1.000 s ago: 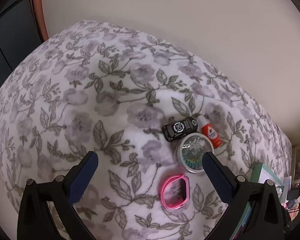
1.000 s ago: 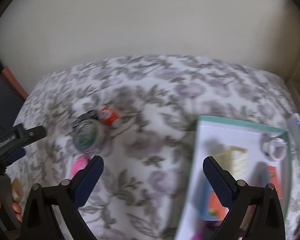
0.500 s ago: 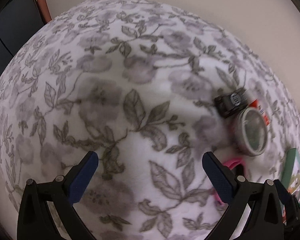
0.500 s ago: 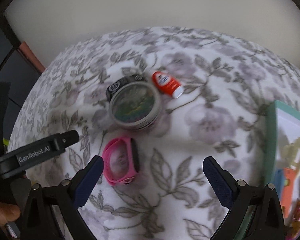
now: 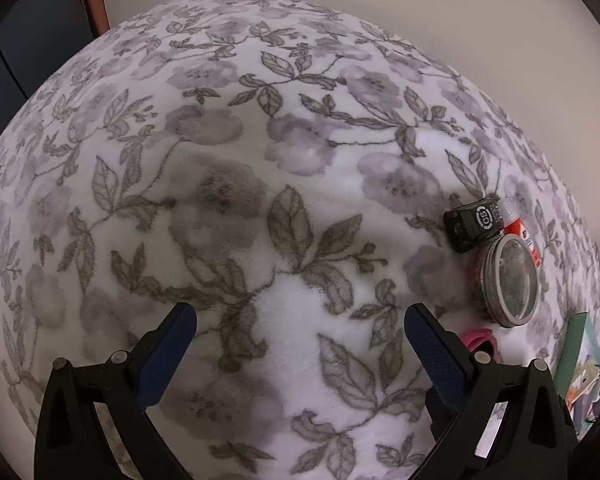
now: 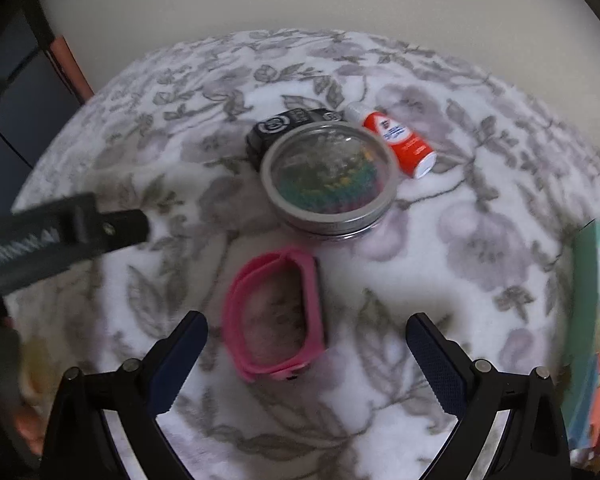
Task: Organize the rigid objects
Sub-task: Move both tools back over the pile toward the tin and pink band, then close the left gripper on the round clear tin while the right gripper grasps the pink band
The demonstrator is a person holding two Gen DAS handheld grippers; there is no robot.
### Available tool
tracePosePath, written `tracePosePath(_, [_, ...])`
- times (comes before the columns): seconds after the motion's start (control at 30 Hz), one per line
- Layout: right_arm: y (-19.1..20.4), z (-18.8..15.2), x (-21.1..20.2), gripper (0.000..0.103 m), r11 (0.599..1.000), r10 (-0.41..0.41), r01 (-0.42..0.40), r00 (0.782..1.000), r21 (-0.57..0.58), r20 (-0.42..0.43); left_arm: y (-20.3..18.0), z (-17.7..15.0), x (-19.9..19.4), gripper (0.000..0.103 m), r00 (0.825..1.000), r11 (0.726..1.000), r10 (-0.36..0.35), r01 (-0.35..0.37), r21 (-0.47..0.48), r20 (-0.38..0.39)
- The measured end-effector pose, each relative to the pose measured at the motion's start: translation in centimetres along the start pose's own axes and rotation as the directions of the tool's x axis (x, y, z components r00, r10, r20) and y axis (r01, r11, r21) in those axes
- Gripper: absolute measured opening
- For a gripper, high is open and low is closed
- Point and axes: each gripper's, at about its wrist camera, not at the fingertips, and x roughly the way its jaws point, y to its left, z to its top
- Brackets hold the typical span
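Observation:
A pink wristband point(image 6: 278, 316) lies flat on the floral blanket point(image 6: 472, 248), just ahead of my right gripper point(image 6: 306, 330), which is open and empty. Beyond the band sits a round clear-lidded tin point(image 6: 330, 178), with a black box point(image 6: 288, 128) and a small red-and-white bottle point(image 6: 398, 142) behind it. In the left wrist view the tin point(image 5: 508, 280), black box point(image 5: 476, 224), bottle point(image 5: 524, 236) and a sliver of pink band point(image 5: 480, 338) sit at the far right. My left gripper point(image 5: 300, 330) is open over bare blanket, left of them.
A teal-edged tray point(image 6: 588, 320) with colourful items lies at the right edge, also visible as the tray point(image 5: 580, 344) in the left view. The left gripper's body point(image 6: 60, 236) and a hand point(image 6: 24, 424) show at the left. A pale wall stands behind the bed.
The right gripper moved in toward the pink wristband, which now sits closer between its fingers. The left view shifted slightly, with the objects staying at its right edge.

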Motion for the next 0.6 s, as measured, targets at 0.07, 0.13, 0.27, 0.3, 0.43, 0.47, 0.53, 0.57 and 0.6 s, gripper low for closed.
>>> tracePosePath(0.07, [-0.5, 0.0, 0.1, 0.101, 1.000, -0.020, 0.019, 1.000, 0.003, 0.006, -0.6, 0.3, 0.1, 0.103, 1.000, 1.000, -0.026, 0.026, 0.001, -0.005])
tracePosePath(0.13, [-1.2, 0.0, 0.0, 0.101, 1.000, -0.004, 0.004, 1.000, 0.025, 0.012, -1.2, 0.3, 0.1, 0.103, 0.999, 0.999, -0.047, 0.047, 0.007, -0.003])
tracePosePath(0.27, [-2.7, 0.2, -0.4, 0.101, 0.998, -0.029, 0.027, 0.999, 0.048, 0.029, -2.8, 0.5, 0.0, 0.103, 0.994, 0.994, -0.107, 0.107, 0.017, -0.002])
tracePosePath(0.3, [-2.9, 0.3, -0.3, 0.101, 0.998, -0.033, 0.032, 0.999, 0.053, 0.030, -3.2, 0.6, 0.0, 0.103, 0.993, 0.993, -0.117, 0.117, 0.019, 0.000])
tracePosePath(0.43, [-5.1, 0.4, -0.5, 0.101, 0.993, -0.022, 0.018, 0.999, 0.115, 0.034, -5.5, 0.9, 0.0, 0.103, 0.986, 0.985, -0.166, 0.166, 0.056, 0.006])
tracePosePath(0.47, [-5.5, 0.5, -0.6, 0.101, 0.992, -0.019, 0.014, 0.999, 0.128, 0.037, -5.9, 0.9, 0.0, 0.103, 0.985, 0.983, -0.175, 0.174, 0.066, 0.006])
tracePosePath(0.53, [-6.5, 0.5, -0.8, 0.101, 0.988, -0.025, 0.019, 0.999, 0.153, 0.042, -7.1, 1.1, 0.1, 0.103, 0.982, 0.978, -0.189, 0.188, 0.089, 0.007])
tracePosePath(0.57, [-7.0, 0.6, -0.9, 0.101, 0.986, -0.027, 0.020, 0.999, 0.163, 0.043, -7.7, 1.2, 0.2, 0.103, 0.981, 0.976, -0.194, 0.192, 0.100, 0.007])
tracePosePath(0.6, [-7.2, 0.6, -0.9, 0.100, 0.985, -0.027, 0.019, 0.999, 0.170, 0.043, -8.2, 1.1, 0.2, 0.103, 0.980, 0.975, -0.197, 0.195, 0.109, 0.007])
